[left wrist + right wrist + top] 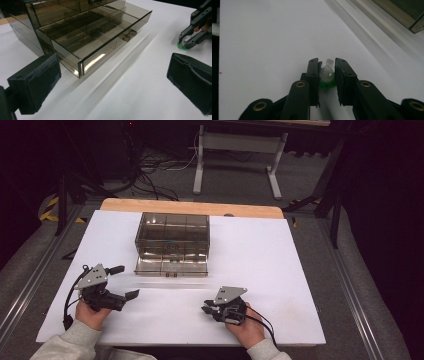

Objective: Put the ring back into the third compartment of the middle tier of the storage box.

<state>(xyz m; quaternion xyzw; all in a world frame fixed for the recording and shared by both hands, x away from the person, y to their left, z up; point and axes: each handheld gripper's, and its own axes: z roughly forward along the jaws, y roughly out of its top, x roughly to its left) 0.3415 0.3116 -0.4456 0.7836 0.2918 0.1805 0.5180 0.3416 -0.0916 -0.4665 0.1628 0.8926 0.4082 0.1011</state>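
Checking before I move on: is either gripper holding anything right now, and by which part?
The right gripper is clamped on a small clear piece with a green base, gripped across its sides. The left gripper is open, holding nothing.

Left tongs [121, 281] held low at the near left, jaws spread wide and pointing right, gripped from behind by the left hand [91, 313] in a pale sleeve. Right tongs [206, 309] held at the near middle-right, pointing left, jaws drawn close together and pinched on a small clear and green piece [327, 77]. Right hand [246, 328] wrapped around the rear, forearm entering from the near edge.
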